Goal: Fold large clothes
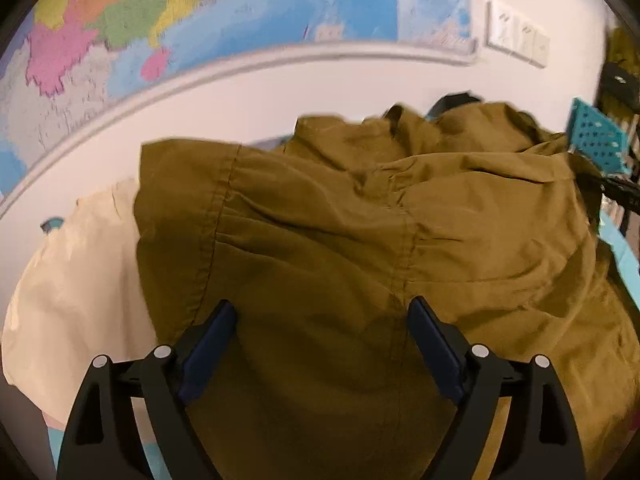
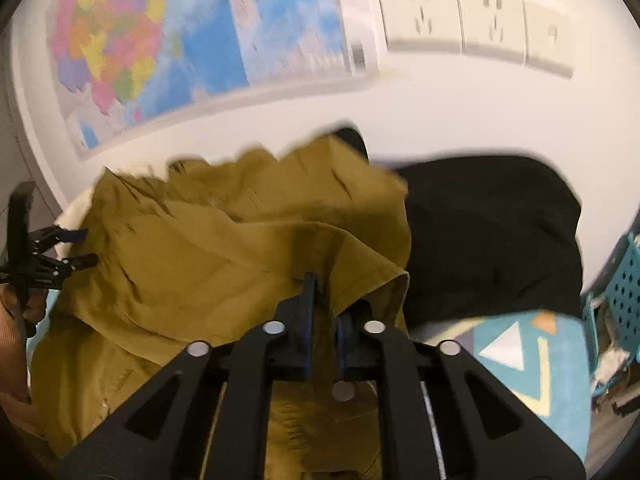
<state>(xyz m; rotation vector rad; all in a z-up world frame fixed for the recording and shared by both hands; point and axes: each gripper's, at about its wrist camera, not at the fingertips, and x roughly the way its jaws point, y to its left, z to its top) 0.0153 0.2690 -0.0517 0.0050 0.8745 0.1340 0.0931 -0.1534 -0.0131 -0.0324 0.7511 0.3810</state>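
A large olive-brown garment [image 1: 340, 232] lies rumpled across the surface and fills most of the left wrist view. My left gripper [image 1: 322, 312] is open, its blue-padded fingers spread just above the cloth, holding nothing. In the right wrist view my right gripper [image 2: 322, 300] is shut on a folded edge of the olive garment [image 2: 208, 264] near its right side. The left gripper also shows in the right wrist view [image 2: 76, 248], at the garment's far left edge.
A cream cloth [image 1: 76, 280] lies left of the olive garment. A black garment [image 2: 488, 240] lies to its right. A teal perforated basket [image 1: 598, 140] stands at the right. A patterned teal mat [image 2: 528, 360] covers the surface. The wall holds a map [image 2: 168, 52] and sockets [image 2: 472, 28].
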